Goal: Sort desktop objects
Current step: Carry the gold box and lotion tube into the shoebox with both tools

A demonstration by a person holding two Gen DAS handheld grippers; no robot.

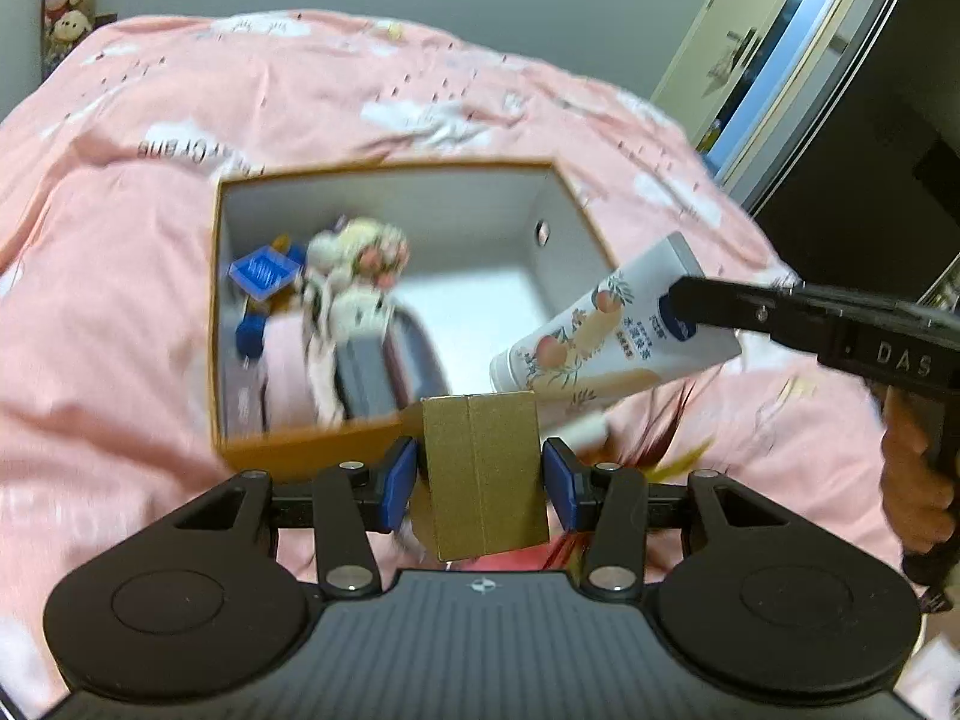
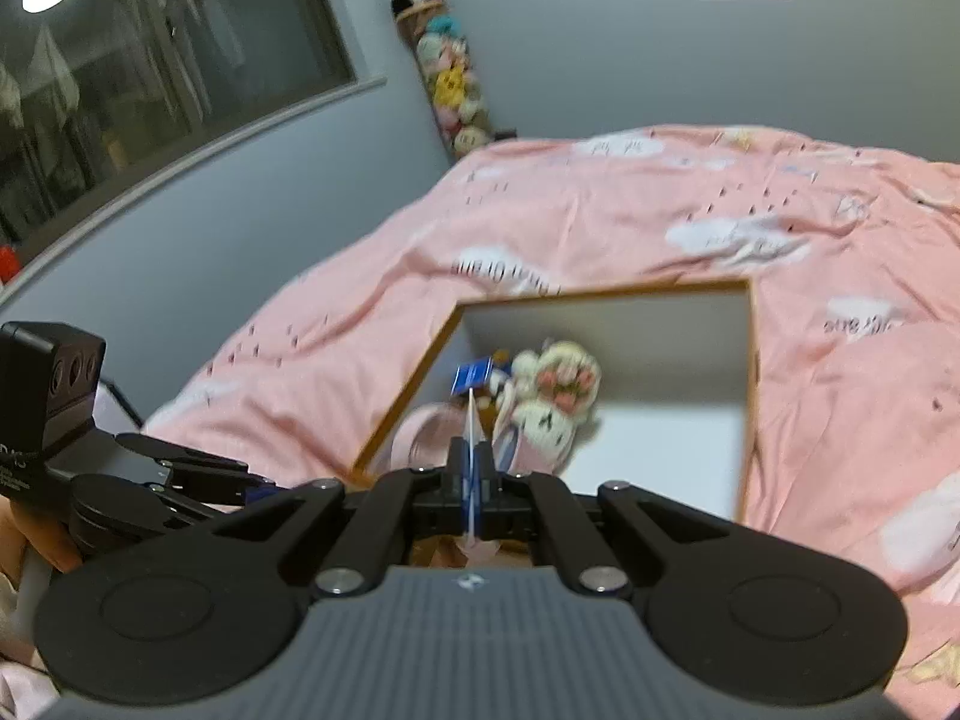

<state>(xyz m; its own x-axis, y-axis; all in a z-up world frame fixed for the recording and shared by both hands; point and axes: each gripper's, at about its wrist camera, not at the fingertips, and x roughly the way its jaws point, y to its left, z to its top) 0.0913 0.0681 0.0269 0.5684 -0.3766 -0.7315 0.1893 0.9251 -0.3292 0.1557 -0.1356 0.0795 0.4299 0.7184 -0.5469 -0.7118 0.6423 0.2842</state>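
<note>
Open storage box (image 1: 384, 450) sits on bedspread (image 1: 180, 120). Inside, along its left wall — small square packet (image 1: 262, 271), plush toy (image 1: 360, 264) just right of it, other items packed nearer front wall. Right half of box floor bare. Small carton (image 1: 483, 468) before box's front edge; tube (image 1: 606, 324) over box's front-right corner. Stuffed toys (image 2: 447, 66) stacked at wall behind bed.

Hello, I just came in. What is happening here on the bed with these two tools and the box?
A person is sorting small things into an open storage box that sits on a pink quilt. The left claw holds a small brown cardboard box just before the box's near edge. The right claw is shut on the flat end of a white tube with a peach print, held in the air beside the box. Inside already lie a plush toy and a blue packet.
</note>
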